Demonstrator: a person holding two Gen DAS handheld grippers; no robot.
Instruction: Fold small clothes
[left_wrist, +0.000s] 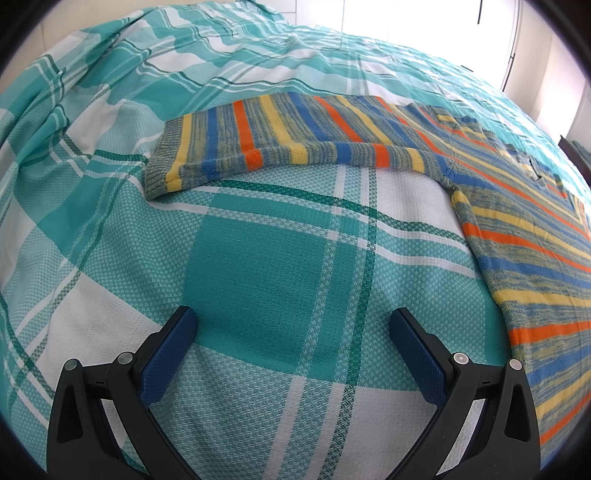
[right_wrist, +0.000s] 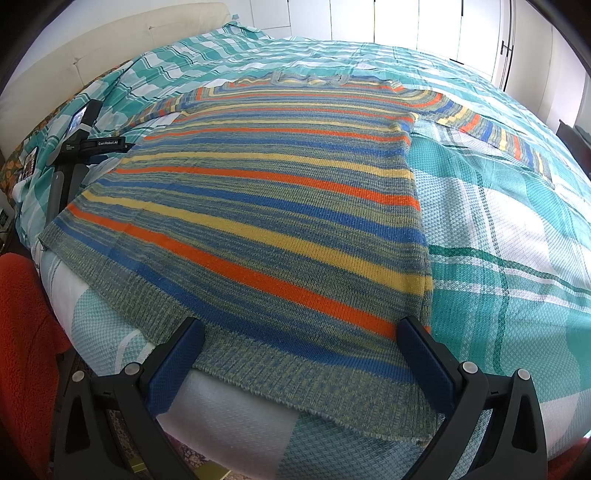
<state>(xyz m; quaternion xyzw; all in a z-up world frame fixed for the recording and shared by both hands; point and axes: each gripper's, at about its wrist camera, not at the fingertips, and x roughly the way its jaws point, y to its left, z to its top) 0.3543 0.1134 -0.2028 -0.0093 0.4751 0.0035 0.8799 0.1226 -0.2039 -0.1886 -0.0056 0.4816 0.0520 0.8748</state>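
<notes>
Here, there was one striped sweater (right_wrist: 258, 206) and it lay flat on one bed with a green and white checked bedspread (right_wrist: 498, 266). The sweater had two sleeves, and both were spread out to the sides. There were two grippers, each with two blue fingers.

The left gripper (left_wrist: 293, 332) had its fingers (left_wrist: 168, 360) wide apart and held nothing. It hung over bare bedspread (left_wrist: 258, 280) beside the sweater (left_wrist: 535, 266). One sleeve (left_wrist: 280, 147) stretched across beyond the fingers, well apart from them. The body of the sweater lay off to the right of them.

The right gripper (right_wrist: 301, 341) also had its fingers (right_wrist: 424, 360) wide apart and held nothing. It was at the bottom hem of the sweater, near the foot edge of the bed. The hem lay between the two fingers. Whether the fingers touched the knit could not be told.

A red fluffy cloth (right_wrist: 22, 332) showed left of the sweater, off the bed.
</notes>
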